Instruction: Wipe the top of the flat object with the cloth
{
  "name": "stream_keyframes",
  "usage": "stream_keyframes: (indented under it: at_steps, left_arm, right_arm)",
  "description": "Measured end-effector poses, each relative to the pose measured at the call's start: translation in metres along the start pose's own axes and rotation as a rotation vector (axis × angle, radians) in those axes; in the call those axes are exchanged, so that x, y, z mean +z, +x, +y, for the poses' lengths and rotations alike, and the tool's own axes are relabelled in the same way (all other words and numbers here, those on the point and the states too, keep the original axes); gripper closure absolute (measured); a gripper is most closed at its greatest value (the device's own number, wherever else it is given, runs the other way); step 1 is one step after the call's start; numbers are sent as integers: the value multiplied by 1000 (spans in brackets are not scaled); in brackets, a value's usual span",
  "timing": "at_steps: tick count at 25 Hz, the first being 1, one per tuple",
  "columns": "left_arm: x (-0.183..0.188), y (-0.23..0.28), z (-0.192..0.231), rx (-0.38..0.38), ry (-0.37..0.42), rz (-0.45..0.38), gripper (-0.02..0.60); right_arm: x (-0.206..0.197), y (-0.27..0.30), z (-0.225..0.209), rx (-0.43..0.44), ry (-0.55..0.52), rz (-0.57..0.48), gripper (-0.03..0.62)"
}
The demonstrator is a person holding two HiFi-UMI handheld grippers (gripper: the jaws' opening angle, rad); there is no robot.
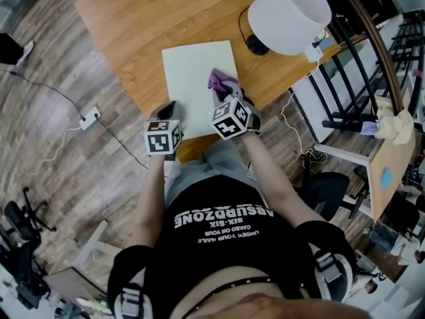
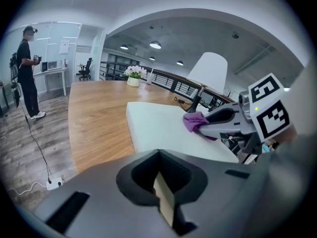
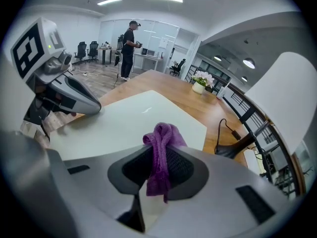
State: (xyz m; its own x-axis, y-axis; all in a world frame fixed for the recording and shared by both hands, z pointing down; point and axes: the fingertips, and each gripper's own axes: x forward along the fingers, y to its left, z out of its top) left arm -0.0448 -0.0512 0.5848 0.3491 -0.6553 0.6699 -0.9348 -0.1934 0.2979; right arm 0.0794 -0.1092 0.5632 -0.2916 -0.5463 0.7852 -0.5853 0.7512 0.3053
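The person stands at the near edge of a wooden table (image 1: 133,18) with both bare forearms stretched forward toward 12 o'clock. The left forearm runs almost straight up the head view. The right one slants in from the elbow at 4 o'clock toward 11 o'clock.

A pale flat board (image 1: 196,72) lies on the table, its near edge close to the table's edge.

The right gripper (image 1: 222,88) is tilted down over the board's right side, at about 4 o'clock on it. Its jaws are clamped on a purple cloth (image 1: 219,80). In the right gripper view the cloth (image 3: 161,148) is pinched between them, with a bunched loop sticking out past the tips and a tail hanging back into the notch. The bunched end meets the board's top, just inside its right edge.

The left gripper (image 1: 167,109) is at the board's 7 o'clock corner. Its jaws are pressed together with nothing between them, and its dark tip rests on the board's surface. The two grippers sit side by side, close but apart.

A lamp with a white shade (image 1: 289,15) stands on the table at 2 o'clock from the board, its black cord curling beside the base
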Motion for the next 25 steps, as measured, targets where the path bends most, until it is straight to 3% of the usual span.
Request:
stream_keyframes:
  at_steps: [10, 25]
  left_arm:
    - [-14, -21, 15, 46, -17, 13, 565]
    - [-30, -32, 8, 37, -46, 31, 565]
  right_arm:
    - [17, 7, 16, 16, -32, -26, 508]
    - [50, 14, 58, 93, -138, -86, 508]
